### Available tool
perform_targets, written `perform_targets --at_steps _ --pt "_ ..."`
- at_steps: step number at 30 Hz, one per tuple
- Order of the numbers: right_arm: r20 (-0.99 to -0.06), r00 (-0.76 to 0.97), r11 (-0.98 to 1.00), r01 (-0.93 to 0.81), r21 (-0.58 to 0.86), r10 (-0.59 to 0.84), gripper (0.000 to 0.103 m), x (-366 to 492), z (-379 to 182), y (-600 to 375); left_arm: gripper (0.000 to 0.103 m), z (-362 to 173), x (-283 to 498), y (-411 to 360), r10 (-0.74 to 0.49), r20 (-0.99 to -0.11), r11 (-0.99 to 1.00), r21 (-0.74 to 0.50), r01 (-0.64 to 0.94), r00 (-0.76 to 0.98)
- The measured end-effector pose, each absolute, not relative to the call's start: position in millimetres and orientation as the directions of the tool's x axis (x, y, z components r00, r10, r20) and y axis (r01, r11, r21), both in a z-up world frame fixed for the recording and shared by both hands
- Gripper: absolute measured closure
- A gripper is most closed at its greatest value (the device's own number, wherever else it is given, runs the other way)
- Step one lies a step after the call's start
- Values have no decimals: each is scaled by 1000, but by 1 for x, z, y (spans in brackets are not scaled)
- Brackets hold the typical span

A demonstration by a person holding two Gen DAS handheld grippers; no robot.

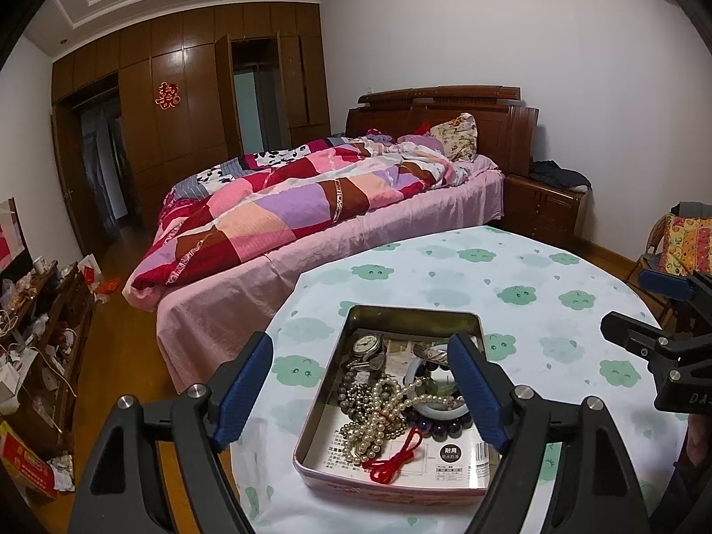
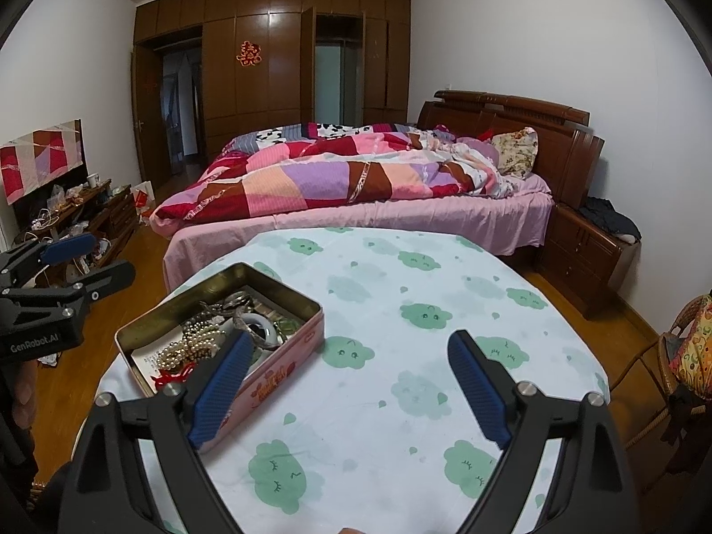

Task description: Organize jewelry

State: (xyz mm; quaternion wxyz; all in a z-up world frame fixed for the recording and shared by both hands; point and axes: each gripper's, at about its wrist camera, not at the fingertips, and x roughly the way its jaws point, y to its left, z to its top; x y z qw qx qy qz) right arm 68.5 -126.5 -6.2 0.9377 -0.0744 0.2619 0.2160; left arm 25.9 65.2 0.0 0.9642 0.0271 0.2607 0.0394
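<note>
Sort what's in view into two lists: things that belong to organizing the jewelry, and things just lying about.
Job:
- pink tin
- pearl necklace
- wristwatch
- pale bangle
- red cord
- dark bead bracelet

Lying about:
- patchwork quilt
- floral pillow
- dark clothes on the nightstand

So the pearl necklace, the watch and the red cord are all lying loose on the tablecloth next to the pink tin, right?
Not quite. The pearl necklace, the watch and the red cord lie inside the pink tin, not loose on the tablecloth beside it. The left wrist view looks straight down into the open tin and shows them there.
</note>
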Motion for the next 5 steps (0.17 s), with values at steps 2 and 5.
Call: perform_targets --at_steps 2,5 --pt "-525 769 896 -443 -26 365 12 68 -8 -128 22 0 26 65 89 -501 995 73 -60 861" --pt "-530 768 899 -438 -26 359 12 69 -11 -130 22 0 25 67 85 -495 996 71 -57 865"
